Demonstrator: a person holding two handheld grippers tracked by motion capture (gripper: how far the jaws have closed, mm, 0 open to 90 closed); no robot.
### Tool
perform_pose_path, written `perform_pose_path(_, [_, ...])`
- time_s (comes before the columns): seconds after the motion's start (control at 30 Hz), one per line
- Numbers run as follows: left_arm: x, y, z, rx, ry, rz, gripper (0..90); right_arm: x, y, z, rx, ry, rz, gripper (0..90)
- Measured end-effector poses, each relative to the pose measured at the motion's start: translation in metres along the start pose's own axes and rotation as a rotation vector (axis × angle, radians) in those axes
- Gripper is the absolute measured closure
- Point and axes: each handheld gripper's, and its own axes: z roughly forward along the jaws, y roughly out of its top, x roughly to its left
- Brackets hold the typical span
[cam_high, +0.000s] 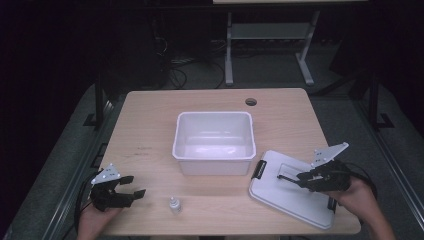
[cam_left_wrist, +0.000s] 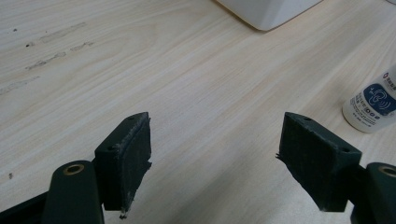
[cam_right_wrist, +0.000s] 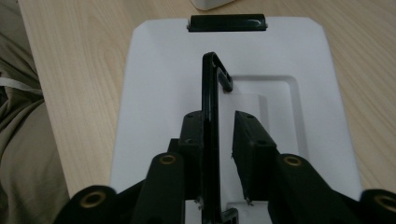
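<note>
Right gripper view: lid handle (cam_right_wrist: 211, 116) (upright) between parted jaws

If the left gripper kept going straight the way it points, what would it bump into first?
Probably the white tub. The left gripper points over bare table toward its corner; the small bottle sits off to one side.

A flat white lid (cam_high: 290, 195) lies on the table's right front corner, just right of the tub. Its thin black handle (cam_right_wrist: 211, 116) stands upright; a black clip (cam_right_wrist: 227, 22) sits on its edge.
</note>
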Motion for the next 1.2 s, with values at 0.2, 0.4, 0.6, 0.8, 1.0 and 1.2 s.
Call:
perform_pose_path(0.2, [-0.005,0.005,-0.002,0.007,-0.013,0.023,24.9,0.008,0.001,-0.004,-0.029,-0.012,-0.003,64.6])
perform_pose_path(0.4, [-0.017,0.013,-0.004,0.026,-0.032,0.070,25.2,0.015,0.003,-0.004,-0.049,-0.025,0.001,56.1])
perform_pose_path(0.6, [-0.037,0.023,-0.010,0.062,-0.088,0.139,25.3,0.022,0.004,-0.002,-0.045,-0.040,-0.003,48.7])
perform_pose_path(0.8, [-0.048,0.036,-0.016,0.113,-0.129,0.214,25.2,0.027,0.003,-0.004,-0.058,-0.056,-0.007,44.9])
perform_pose_path(1.0, [-0.054,0.042,-0.016,0.161,-0.173,0.249,25.3,0.030,0.005,-0.001,-0.054,-0.066,-0.016,41.3])
perform_pose_path(1.2, [-0.064,0.050,-0.012,0.181,-0.213,0.289,27.7,0.029,0.007,0.003,-0.058,-0.071,-0.016,37.5])
